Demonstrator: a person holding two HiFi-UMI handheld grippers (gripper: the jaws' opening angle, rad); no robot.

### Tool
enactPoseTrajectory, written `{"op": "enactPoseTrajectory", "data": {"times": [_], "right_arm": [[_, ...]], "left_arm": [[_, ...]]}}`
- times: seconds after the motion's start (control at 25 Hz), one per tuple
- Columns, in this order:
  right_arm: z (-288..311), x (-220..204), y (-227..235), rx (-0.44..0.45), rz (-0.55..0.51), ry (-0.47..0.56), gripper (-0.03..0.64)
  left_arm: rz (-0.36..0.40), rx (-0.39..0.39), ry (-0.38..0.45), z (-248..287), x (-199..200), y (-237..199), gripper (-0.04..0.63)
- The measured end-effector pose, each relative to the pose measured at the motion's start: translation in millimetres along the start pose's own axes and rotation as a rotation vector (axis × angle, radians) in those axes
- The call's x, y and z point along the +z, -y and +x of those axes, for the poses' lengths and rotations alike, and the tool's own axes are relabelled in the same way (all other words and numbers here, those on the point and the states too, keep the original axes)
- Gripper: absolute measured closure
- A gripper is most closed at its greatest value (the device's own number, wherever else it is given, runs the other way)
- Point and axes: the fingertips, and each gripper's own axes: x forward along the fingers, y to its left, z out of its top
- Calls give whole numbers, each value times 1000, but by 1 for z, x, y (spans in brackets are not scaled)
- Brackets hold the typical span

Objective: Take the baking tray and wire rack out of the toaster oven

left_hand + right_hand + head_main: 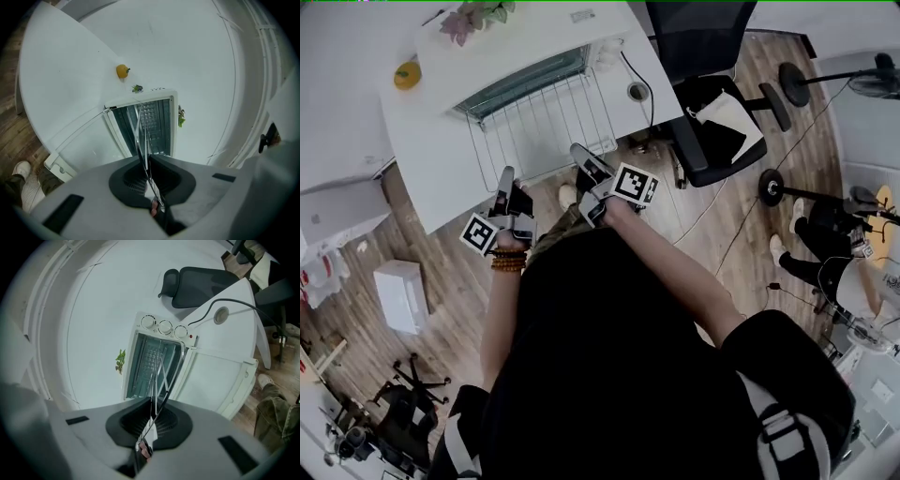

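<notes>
White tabletop (431, 159) is running out right under my hands: its near edge is lying just below the two grippers, with wood floor (455, 314) opening up behind them and an office chair (712, 103) standing near the table's right corner. I am holding the left gripper (506, 176) and the right gripper (579, 152) at the near edge of the wire rack (534, 127), one towards each corner. Both gripper views are showing the jaws clamped tight on the rack's thin wires, which are passing edge-on between the pads. The rack is stretching flat over the table from my fingers to the mouth of the toaster oven (534, 42), whose front is standing open. I cannot tell whether the rack's far edge is resting inside, and I am not making out the baking tray in the dim cavity.
</notes>
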Motion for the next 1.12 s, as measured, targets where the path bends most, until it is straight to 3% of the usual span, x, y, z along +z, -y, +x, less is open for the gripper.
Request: {"op": "enactPoseTrajectory", "data": {"times": [0.8, 1.12], "right_arm": [[-9, -29, 4, 36, 35, -31, 584], [0, -51, -4, 45, 1, -116, 584]], "left_arm": [[39, -5, -3, -27, 0, -2, 571], [-2, 8, 52, -54, 10, -9, 572]]}}
